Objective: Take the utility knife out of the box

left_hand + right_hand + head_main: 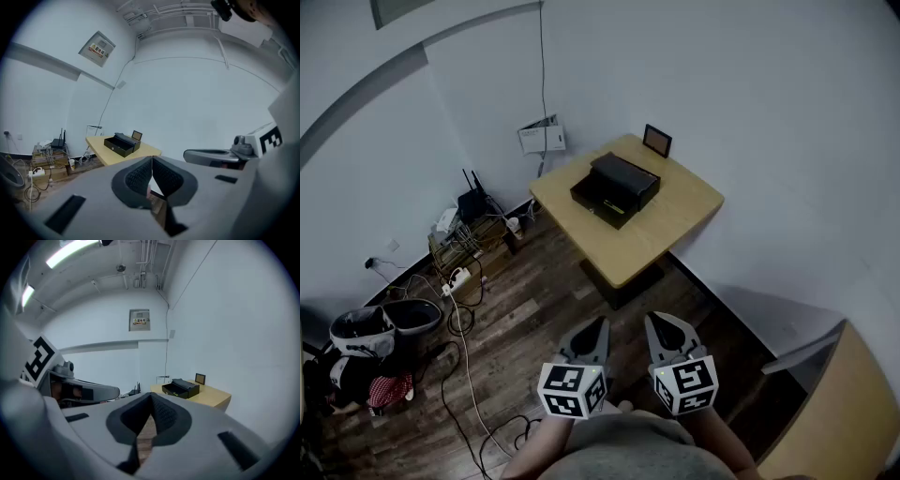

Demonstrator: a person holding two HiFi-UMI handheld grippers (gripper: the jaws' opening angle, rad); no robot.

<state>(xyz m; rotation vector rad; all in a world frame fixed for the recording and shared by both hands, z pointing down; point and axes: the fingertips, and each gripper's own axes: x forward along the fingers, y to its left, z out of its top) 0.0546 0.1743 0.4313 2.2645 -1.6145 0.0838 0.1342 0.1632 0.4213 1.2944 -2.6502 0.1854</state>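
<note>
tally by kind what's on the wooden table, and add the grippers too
black box: 1
framed picture: 1
grippers, left gripper and right gripper, both shut and empty: 2
total: 4

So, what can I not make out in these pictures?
- Utility knife: head view, the box is far and dark inside; too small to tell.
- Small frame: head view, its content is too small.
- Wall sign: right gripper view, print too small.
</note>
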